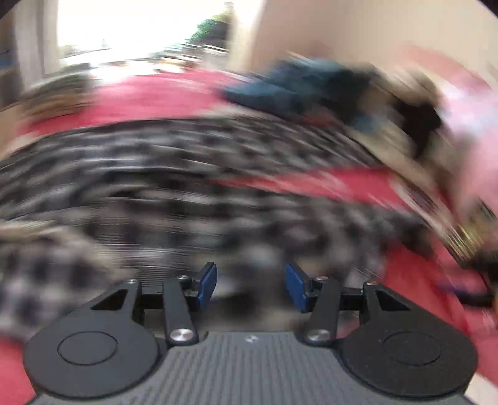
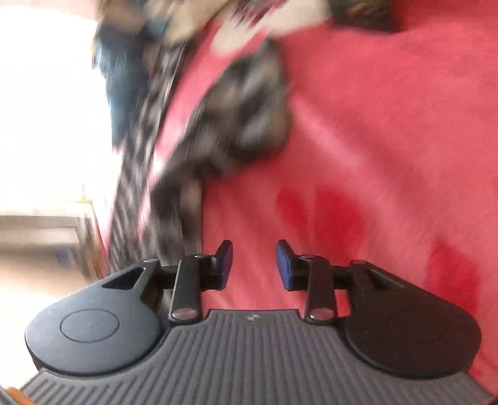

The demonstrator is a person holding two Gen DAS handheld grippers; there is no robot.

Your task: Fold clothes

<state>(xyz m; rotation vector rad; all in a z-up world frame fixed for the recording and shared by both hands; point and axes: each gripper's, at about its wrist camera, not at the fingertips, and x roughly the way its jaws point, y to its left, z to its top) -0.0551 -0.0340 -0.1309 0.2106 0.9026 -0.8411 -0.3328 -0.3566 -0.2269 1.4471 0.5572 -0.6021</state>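
Both views are heavily smeared by motion blur, so fine detail is lost.

In the left wrist view, the left claw stands partly open, its blue pads apart with nothing between them. Just beyond it a black-and-white checked garment lies spread across a red cover; whether that cover is on a bed or some other surface cannot be told. Farther off, a dark blue piece of clothing sits on the red cover beside a jumble of other clothes, too blurred to name. A bright window fills the background.

In the right wrist view, the right claw is also partly open and holds nothing. The checked garment lies bunched ahead and to the left of it, well clear of the pads; bare red cover fills the right.
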